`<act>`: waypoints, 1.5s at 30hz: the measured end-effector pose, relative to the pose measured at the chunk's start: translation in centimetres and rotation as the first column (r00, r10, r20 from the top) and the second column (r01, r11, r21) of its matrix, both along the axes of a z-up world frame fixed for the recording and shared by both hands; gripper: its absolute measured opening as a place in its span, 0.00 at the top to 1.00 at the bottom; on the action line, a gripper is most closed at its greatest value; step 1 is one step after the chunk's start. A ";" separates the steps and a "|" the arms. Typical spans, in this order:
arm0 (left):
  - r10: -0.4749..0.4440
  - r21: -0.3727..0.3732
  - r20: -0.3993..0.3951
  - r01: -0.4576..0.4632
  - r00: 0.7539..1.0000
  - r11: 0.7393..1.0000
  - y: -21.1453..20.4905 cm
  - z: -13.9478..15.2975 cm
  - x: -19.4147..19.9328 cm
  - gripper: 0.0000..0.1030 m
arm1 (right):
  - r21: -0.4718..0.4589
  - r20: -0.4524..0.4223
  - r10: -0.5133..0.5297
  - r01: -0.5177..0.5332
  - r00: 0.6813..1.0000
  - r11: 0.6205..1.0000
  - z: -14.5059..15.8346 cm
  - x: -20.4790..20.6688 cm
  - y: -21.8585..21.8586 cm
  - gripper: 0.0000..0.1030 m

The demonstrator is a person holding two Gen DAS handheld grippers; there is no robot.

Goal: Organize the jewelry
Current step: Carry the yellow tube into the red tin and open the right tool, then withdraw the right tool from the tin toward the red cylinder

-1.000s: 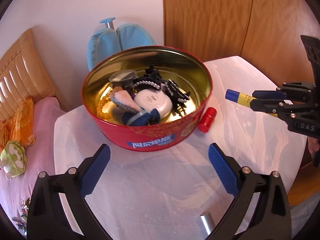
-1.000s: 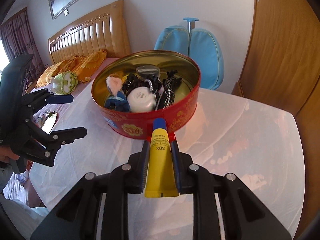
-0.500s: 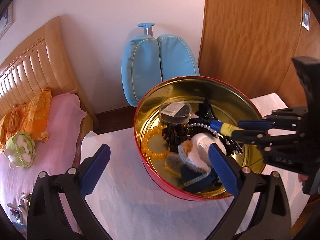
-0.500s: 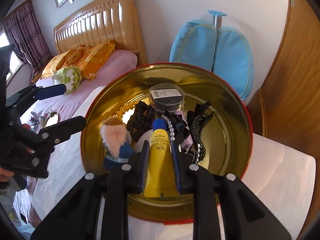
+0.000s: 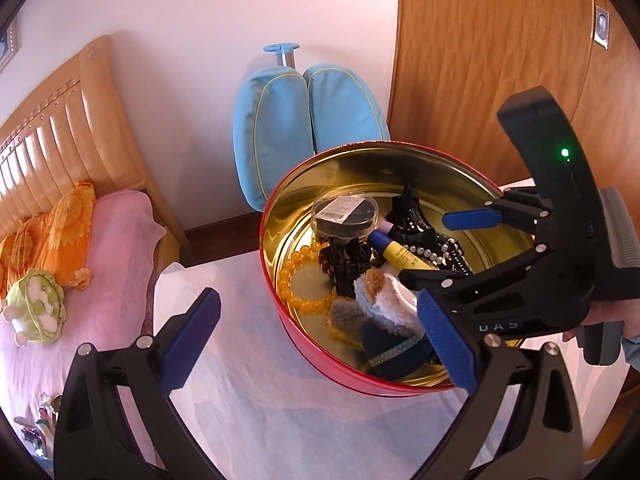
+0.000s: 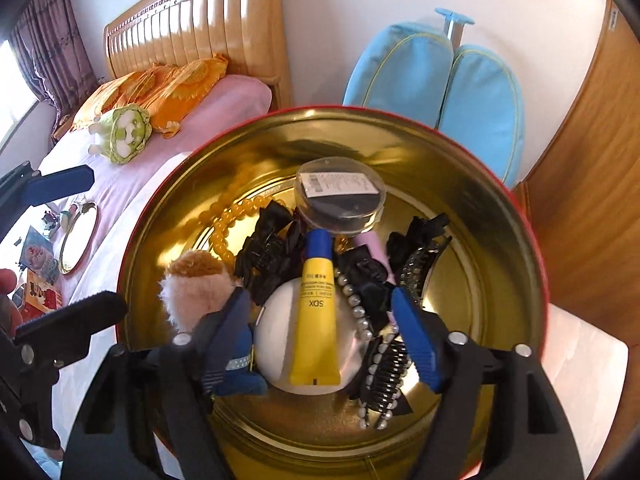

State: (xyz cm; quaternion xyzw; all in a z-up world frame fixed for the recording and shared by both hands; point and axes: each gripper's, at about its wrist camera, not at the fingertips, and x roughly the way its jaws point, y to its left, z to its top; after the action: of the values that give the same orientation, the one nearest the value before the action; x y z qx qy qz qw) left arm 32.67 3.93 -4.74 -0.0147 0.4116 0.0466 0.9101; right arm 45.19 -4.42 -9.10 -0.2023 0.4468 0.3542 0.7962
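Observation:
A round red tin with a gold inside (image 5: 276, 280) (image 6: 460, 152) stands on the white table. It holds a yellow tube with a blue cap (image 6: 316, 312) (image 5: 396, 254), lying loose on a white round case (image 6: 272, 332). Around it lie a pearl string (image 6: 356, 308), black hair clips (image 6: 268, 260), an amber bead bracelet (image 5: 294, 280), a clear round box (image 6: 340, 200) and a fluffy toy (image 6: 196, 284). My right gripper (image 6: 320, 344) is open above the tin, jaws either side of the tube. My left gripper (image 5: 316, 344) is open over the table at the tin's near left edge.
The white table (image 5: 248, 408) carries the tin. A bed with a pink sheet (image 5: 112, 248), orange pillows and a green plush toy (image 5: 36, 308) lies to the left. A blue bag (image 5: 304, 128) leans on the wall behind. Wooden doors (image 5: 500, 60) stand at the right.
My right gripper has opened and let go of the yellow tube, which now lies in the tin. Both grippers have moved closer over the tin.

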 end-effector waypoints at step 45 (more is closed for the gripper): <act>-0.077 -0.108 -0.155 0.060 0.985 0.992 -6.3 -5.8 -5.6 0.07 | -0.018 -0.018 -0.084 0.084 0.996 0.996 -5.0 -7.0 -10.6 0.07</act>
State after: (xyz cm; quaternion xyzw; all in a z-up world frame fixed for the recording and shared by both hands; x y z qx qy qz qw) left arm 27.08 -2.35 -10.55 -0.0437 0.4847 -0.0051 0.8735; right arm 38.18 -15.03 -14.10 -0.1871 0.4653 0.3184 0.8045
